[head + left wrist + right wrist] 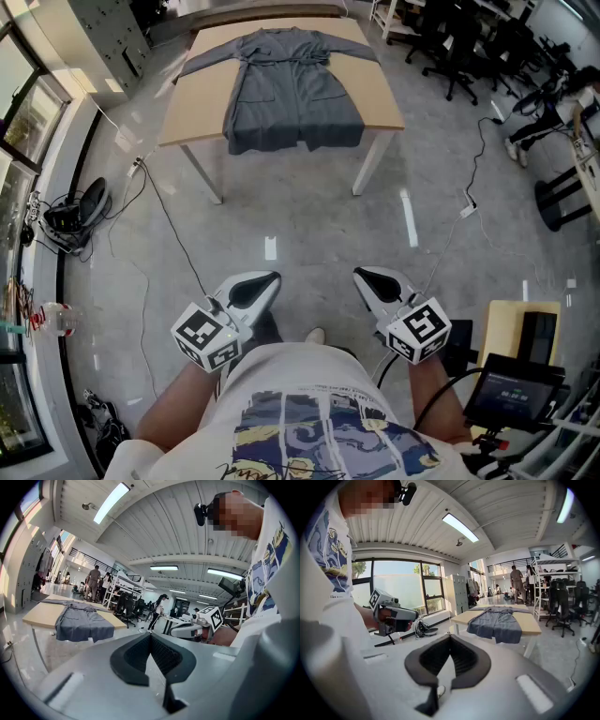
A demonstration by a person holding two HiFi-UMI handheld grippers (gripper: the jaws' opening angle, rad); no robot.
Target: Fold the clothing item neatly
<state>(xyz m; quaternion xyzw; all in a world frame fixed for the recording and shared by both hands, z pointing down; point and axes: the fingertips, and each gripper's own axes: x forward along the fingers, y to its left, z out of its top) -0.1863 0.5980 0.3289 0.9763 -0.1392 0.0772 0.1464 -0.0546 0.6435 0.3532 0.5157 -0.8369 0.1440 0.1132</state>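
The grey long-sleeved cloth robe (295,94) lies spread flat on the light wooden desk (202,108) (hem hanging over its near edge), well apart from the left hand-held gripper (270,278) and the right hand-held gripper (361,275), both closed and empty.

**Open-plan lab workspace**

Shown by polished grey floor (309,225), black office chairs (450,47), white shelving racks (543,581), strip lights (111,502) on a ribbed ceiling (159,522), coiled cables (58,220), and grey lockers (459,592) beside tall windows (396,585).
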